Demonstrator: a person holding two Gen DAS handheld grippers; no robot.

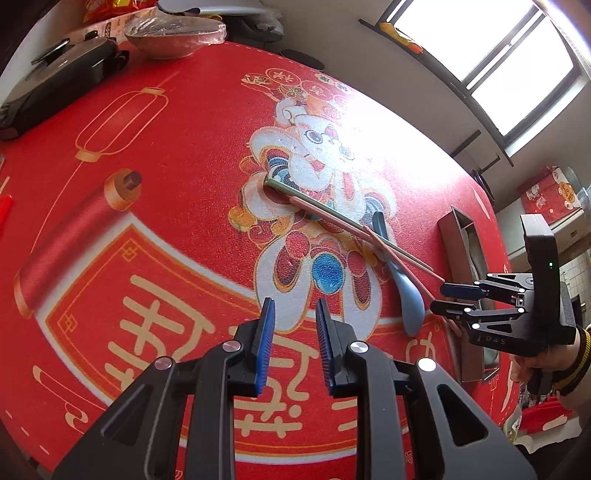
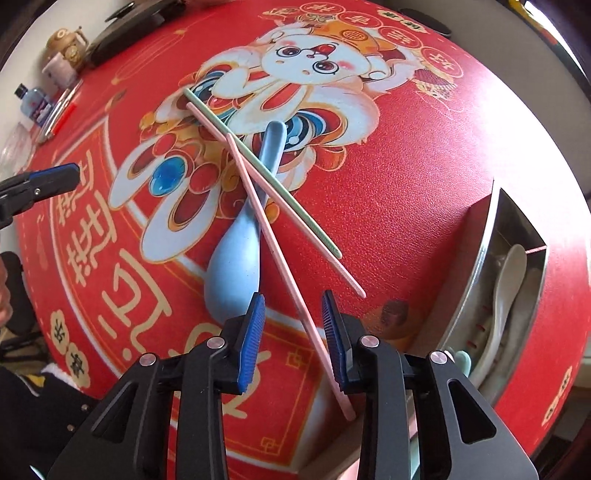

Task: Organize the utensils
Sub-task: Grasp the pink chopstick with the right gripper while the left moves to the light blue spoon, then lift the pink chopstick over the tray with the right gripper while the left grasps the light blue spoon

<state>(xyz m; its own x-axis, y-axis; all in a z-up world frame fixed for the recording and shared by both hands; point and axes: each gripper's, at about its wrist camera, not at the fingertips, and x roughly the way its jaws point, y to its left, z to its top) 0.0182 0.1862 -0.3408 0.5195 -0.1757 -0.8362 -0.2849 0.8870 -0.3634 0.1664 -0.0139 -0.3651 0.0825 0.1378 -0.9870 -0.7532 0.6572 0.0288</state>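
Note:
A light blue spoon (image 2: pixel 240 243) lies on the red table mat (image 2: pixel 406 177), with two pink chopsticks (image 2: pixel 280 258) and a green chopstick (image 2: pixel 266 173) crossed over its handle. My right gripper (image 2: pixel 293 332) is open, its pads straddling the near end of one pink chopstick without closing on it. The spoon (image 1: pixel 400 284) and chopsticks (image 1: pixel 332 214) also show in the left wrist view. My left gripper (image 1: pixel 293 339) is open and empty above the mat, left of the pile. The right gripper (image 1: pixel 443 299) shows there at the chopstick tips.
A metal utensil box (image 2: pixel 491 266) holding white spoons (image 2: pixel 509 280) sits at the right table edge; it also shows in the left wrist view (image 1: pixel 461 251). A black cooker (image 1: pixel 55 85) and a wrapped bowl (image 1: pixel 173 33) stand at the far left. Bottles and pens (image 2: pixel 55 110) line the far edge.

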